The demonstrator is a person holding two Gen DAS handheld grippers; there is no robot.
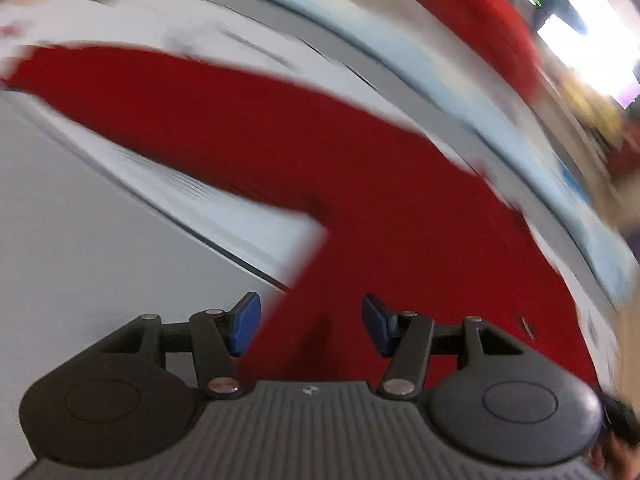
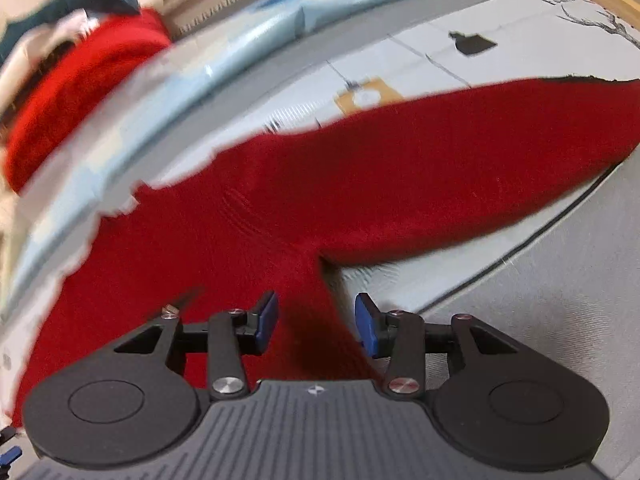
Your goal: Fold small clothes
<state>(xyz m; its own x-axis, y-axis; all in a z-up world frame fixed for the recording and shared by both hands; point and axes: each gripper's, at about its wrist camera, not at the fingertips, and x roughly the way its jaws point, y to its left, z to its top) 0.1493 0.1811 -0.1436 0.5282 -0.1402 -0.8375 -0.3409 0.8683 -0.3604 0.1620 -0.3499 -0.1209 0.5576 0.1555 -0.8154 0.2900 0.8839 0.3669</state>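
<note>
- Red knit garment (image 2: 360, 184) spread flat on the grey tabletop (image 2: 560, 300), sleeves out to either side, ready for folding.
- Left gripper (image 1: 311, 324) above its lower edge, jaws parted, gripping nothing.
- Right gripper (image 2: 316, 322) likewise released, straddling cloth beneath the armpit.

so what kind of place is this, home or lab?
Probably a home-style room with a folding station: a red garment spread on a printed mat over a grey surface, more clothes piled behind.
</note>
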